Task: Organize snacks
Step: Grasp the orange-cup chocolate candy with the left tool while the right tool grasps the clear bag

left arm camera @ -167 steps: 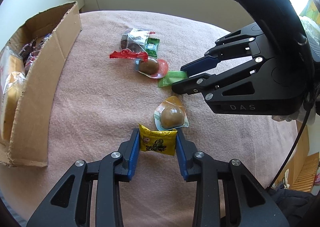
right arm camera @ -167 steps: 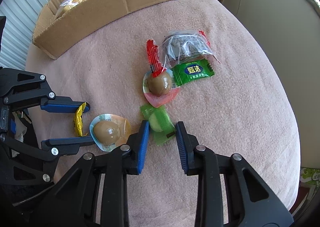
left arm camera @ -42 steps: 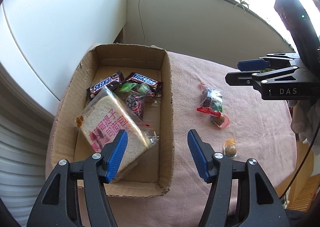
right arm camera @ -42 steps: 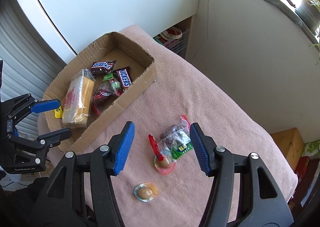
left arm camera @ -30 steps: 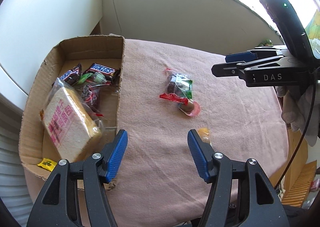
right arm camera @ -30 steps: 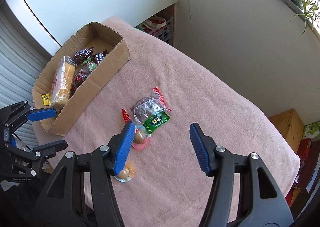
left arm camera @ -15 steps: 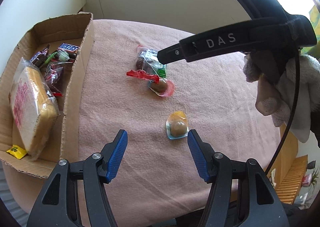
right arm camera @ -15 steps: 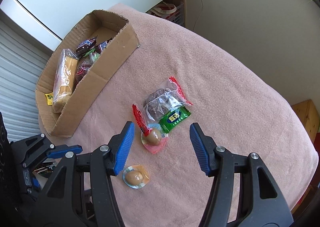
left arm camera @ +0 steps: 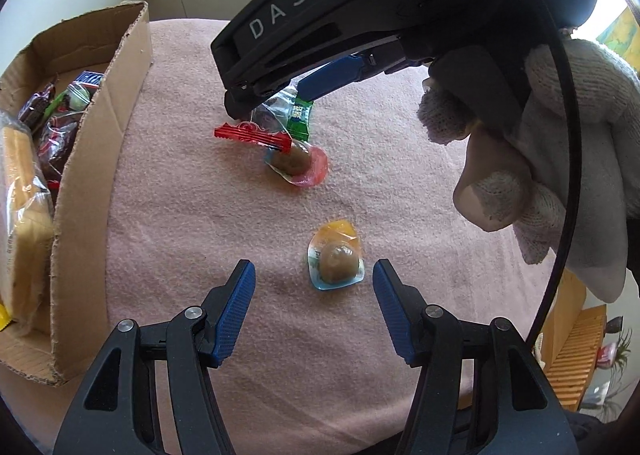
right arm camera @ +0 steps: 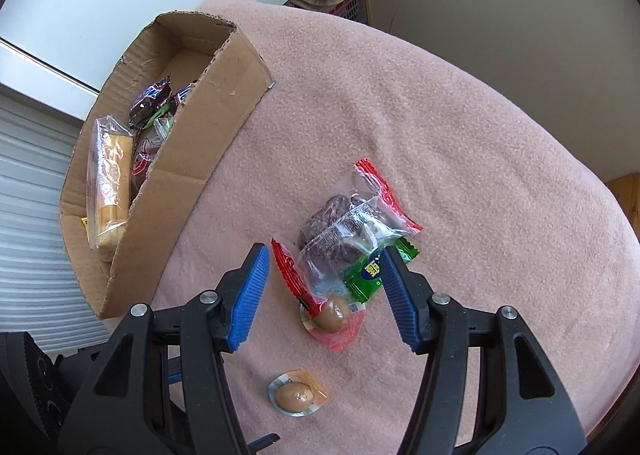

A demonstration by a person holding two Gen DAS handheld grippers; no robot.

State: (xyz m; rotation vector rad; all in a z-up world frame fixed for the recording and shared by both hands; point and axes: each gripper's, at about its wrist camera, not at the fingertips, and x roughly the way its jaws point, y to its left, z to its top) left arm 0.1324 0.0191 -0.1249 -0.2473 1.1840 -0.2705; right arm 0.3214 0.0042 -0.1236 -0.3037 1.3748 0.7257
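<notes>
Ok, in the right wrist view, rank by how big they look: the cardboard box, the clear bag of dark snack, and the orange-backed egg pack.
1. cardboard box
2. clear bag of dark snack
3. orange-backed egg pack, though it lies nearer the camera.

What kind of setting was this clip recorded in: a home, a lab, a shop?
Most likely a home, beside a window. Wrapped snacks lie on a table under a pink fleece cloth, next to a torn cardboard box; a laundry-style basket sits by the wall, and a potted plant stands off to the side.

Bare cloth (left arm camera: 180, 215) left of snacks, cardboard box (left arm camera: 100, 159) walling it
</notes>
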